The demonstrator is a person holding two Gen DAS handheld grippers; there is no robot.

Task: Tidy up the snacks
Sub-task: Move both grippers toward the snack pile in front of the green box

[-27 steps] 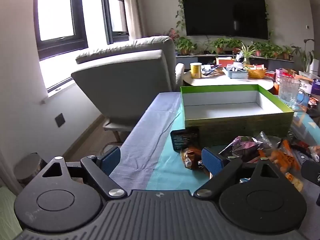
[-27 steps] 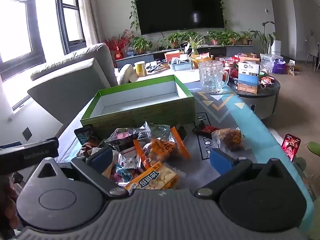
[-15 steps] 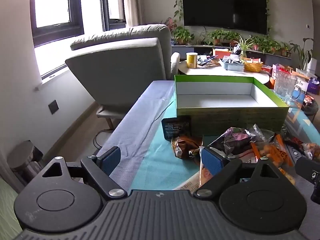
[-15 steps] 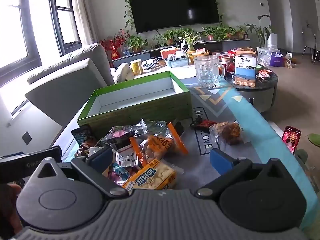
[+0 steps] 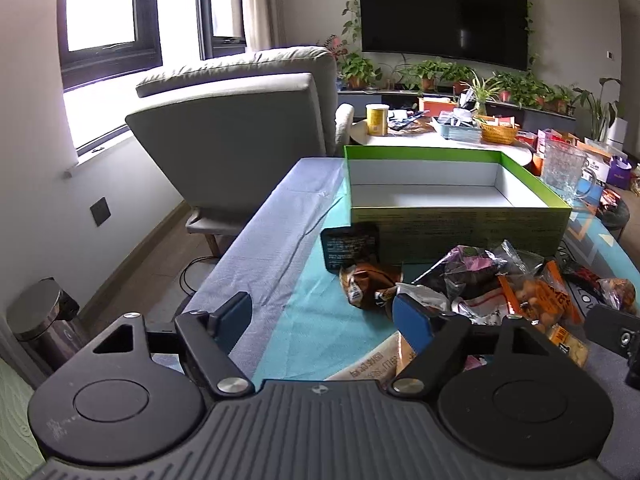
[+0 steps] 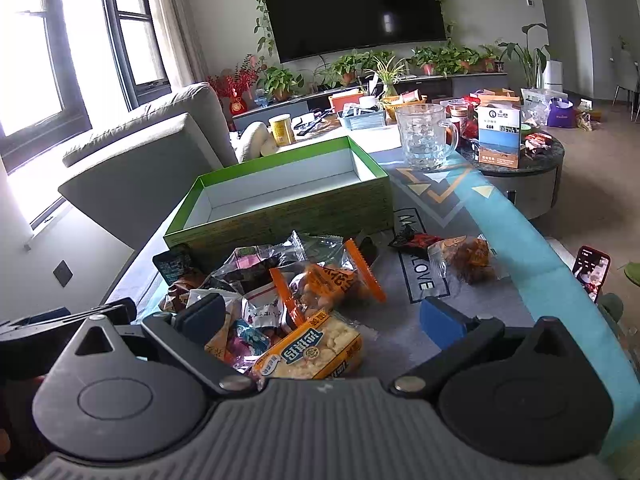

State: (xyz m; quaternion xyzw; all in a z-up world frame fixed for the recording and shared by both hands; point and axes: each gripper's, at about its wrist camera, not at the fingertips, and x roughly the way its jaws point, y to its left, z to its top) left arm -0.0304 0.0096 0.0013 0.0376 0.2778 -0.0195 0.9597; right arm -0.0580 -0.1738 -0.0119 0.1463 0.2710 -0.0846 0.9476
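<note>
We find the left gripper tilted downward over the near left part of the table, its blue-padded jaws spread wide with nothing between them; only teal and grey cloth lies in the gap. The right gripper is pitched down likewise, jaws well apart and gripping nothing, hovering above the near edge of the heap of snack packets.

The heap sits just in front of one green-rimmed, white-lined open cardboard box, which holds nothing. We count two packets lying apart to the right of the heap: one dark red wrapper and one clear bag of brown pieces. One yellow packet of pale puffed pieces lies nearest the right gripper, partly cut off by its body. One clear glass mug stands beyond the box.

The packets within the heap overlap, so we cannot count them reliably. A phone with a red edge shows off the table's right edge, partly hidden.
</note>
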